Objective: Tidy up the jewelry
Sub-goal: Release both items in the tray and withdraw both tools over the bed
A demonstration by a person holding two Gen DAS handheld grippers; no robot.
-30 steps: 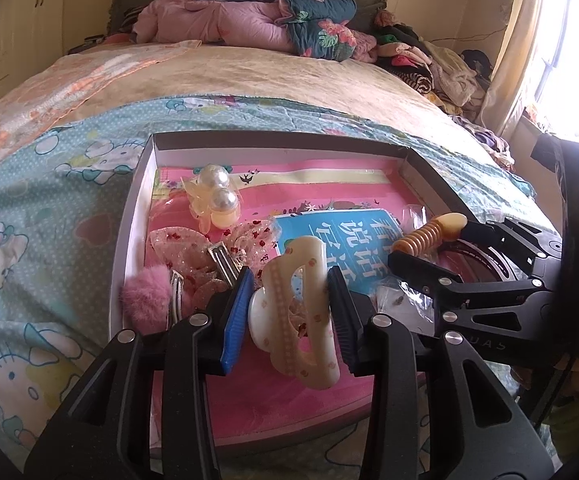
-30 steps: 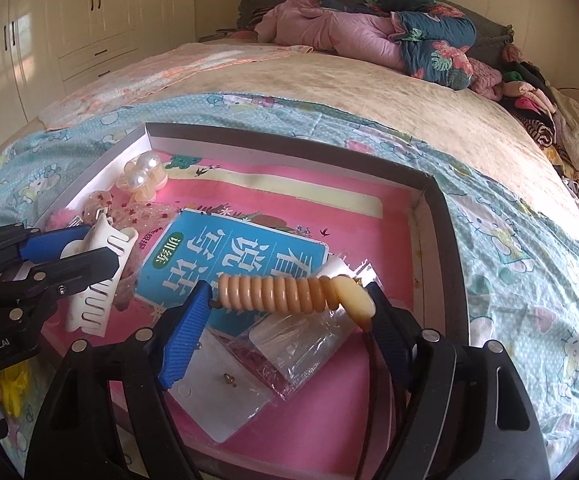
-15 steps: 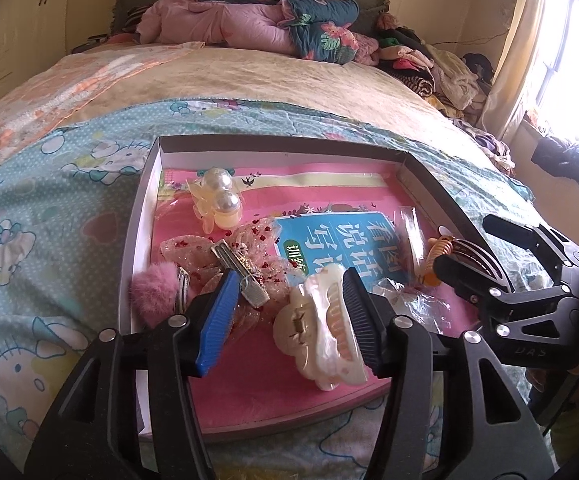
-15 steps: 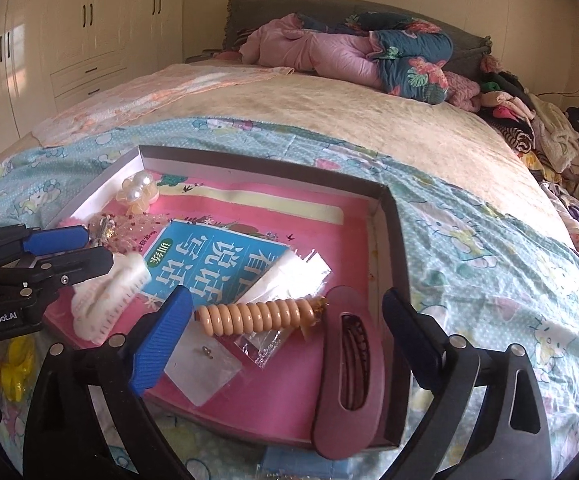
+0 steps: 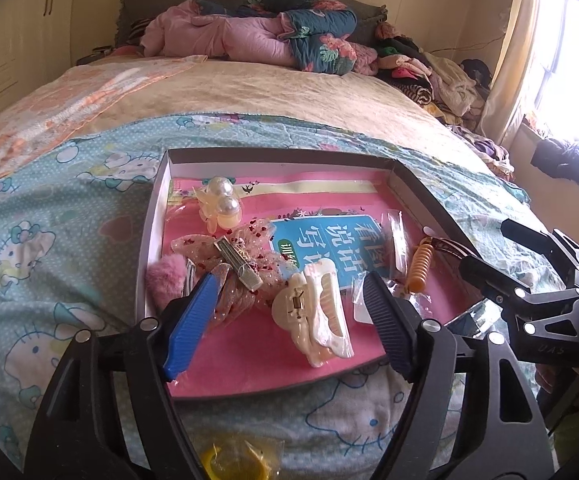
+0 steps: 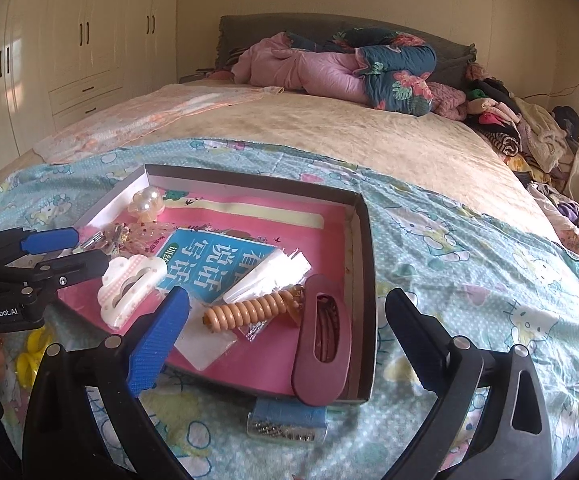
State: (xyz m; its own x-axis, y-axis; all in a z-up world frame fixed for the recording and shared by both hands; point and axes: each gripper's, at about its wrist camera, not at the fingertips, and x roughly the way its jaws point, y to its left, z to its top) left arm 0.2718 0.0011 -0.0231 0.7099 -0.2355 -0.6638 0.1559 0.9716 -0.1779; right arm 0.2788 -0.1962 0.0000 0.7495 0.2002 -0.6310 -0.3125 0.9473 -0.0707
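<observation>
While both pairs of fingers stood spread with nothing between them, these lines held:

Left gripper (image 5: 289,320): fingers wide apart, empty, poised over the near edge of the box (image 5: 281,157).
Cream claw clip (image 5: 317,316): lay on its side between the left fingers, on the pink floor of the box; probably light, hard, glossy plastic, so likely to slip; best taken across the two flat shells, not by the teeth.
Sequin bow clip (image 5: 241,260): just beyond the left fingers' blue pad; soft fabric on a stiff metal bar, and the bar looked the surer hold.
Right gripper (image 6: 285,328): fingers likewise parted and empty.
Orange spiral hair tie (image 6: 249,312): just ahead of the right fingers, resting on plastic sachets; seemingly springy and light, best pinched mid-coil.
Maroon oval clip (image 6: 321,340): beside the spiral, leaning over the box's near wall; rigid, and it could tip out.
Pearl clip (image 6: 147,200): far corner, well apart from both; round, slick beads.
Bed (image 6: 469,264): carried the box.
</observation>
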